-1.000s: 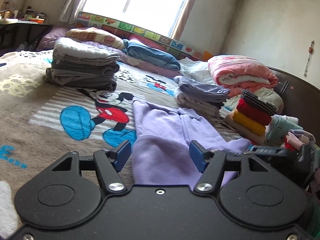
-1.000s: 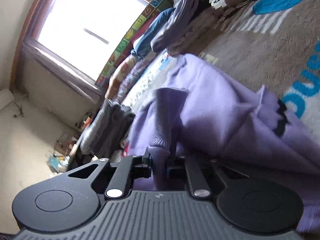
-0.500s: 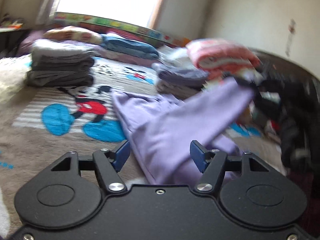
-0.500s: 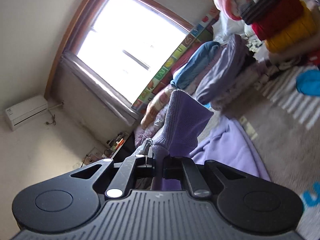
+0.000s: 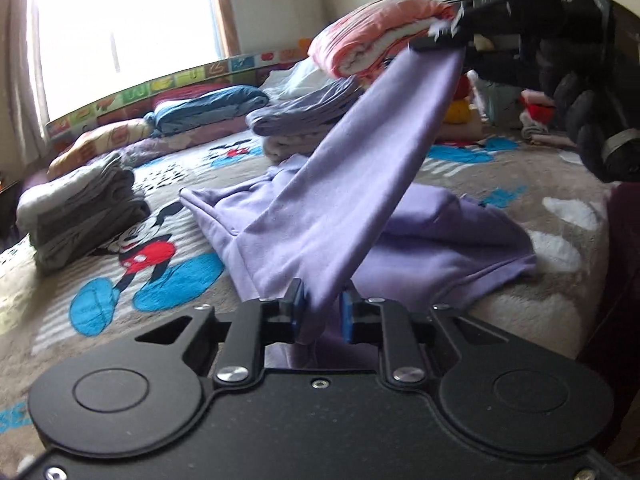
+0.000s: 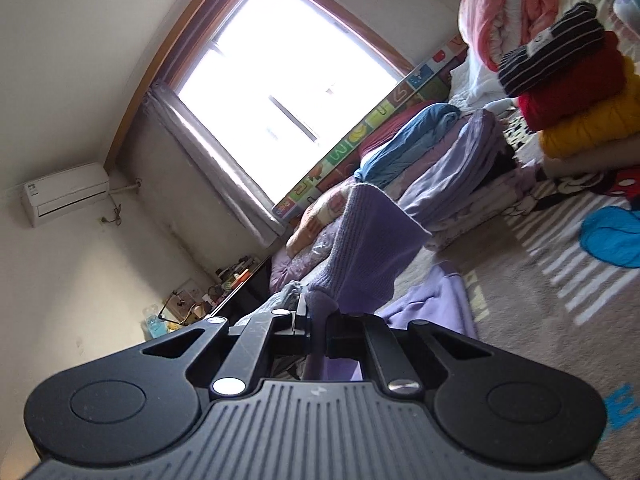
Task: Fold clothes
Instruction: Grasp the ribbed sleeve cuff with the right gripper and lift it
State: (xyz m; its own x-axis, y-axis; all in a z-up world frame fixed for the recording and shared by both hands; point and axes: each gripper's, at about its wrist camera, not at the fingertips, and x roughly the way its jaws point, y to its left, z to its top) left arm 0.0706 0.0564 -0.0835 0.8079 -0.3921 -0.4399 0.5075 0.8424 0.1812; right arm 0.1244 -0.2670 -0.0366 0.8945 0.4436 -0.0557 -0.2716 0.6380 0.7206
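The left gripper (image 5: 322,312) is clamped on a bunched fold of the purple garment (image 5: 344,200), its blue pads (image 5: 297,312) pressing the cloth from both sides. From there a sleeve stretches taut, up and to the right, to the right gripper (image 5: 448,38), which pinches its far end above the bed. In the right wrist view the right gripper (image 6: 318,326) is closed on the ribbed cuff (image 6: 360,248), which stands up just ahead of its fingers. The rest of the garment lies spread on the blanket (image 5: 520,168) ahead of the left gripper. Folded stacks (image 5: 80,216) sit farther off to the left.
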